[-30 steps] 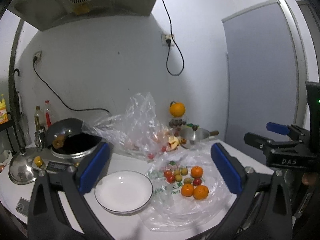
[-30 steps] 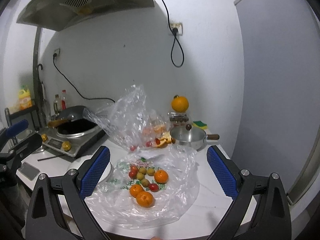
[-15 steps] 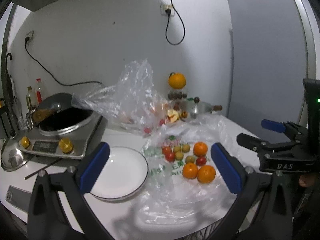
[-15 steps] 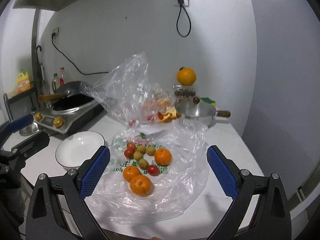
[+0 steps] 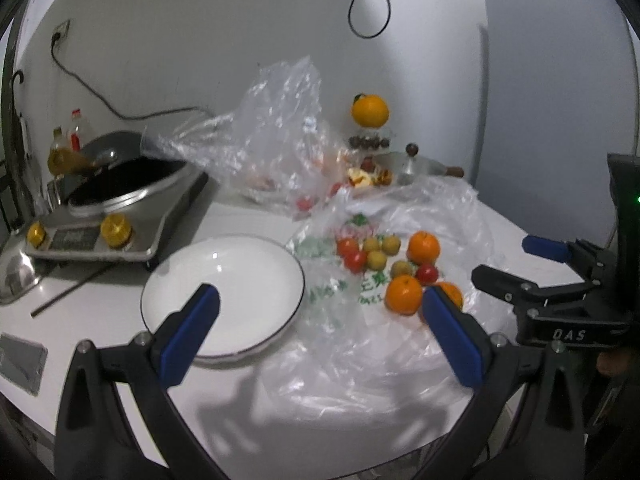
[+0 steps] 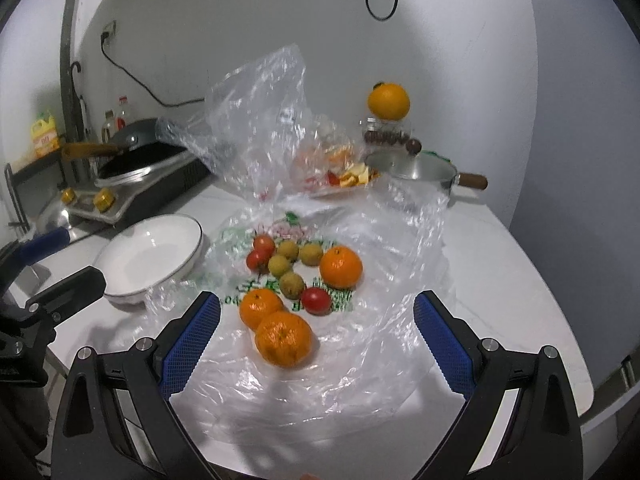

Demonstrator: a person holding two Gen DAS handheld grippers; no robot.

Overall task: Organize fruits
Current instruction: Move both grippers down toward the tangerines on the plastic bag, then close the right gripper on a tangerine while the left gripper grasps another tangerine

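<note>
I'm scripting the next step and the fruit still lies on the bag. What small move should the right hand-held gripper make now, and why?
Probably lower the right hand-held gripper onto the nearest mandarin: its jaws are open and empty, that fruit sits between them, and the white plate beside the plastic bag holds nothing.

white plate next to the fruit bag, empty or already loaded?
Empty. The white plate shows only bare glazed surface in both views; the oranges and small fruits still lie on the plastic bag beside it.
</note>
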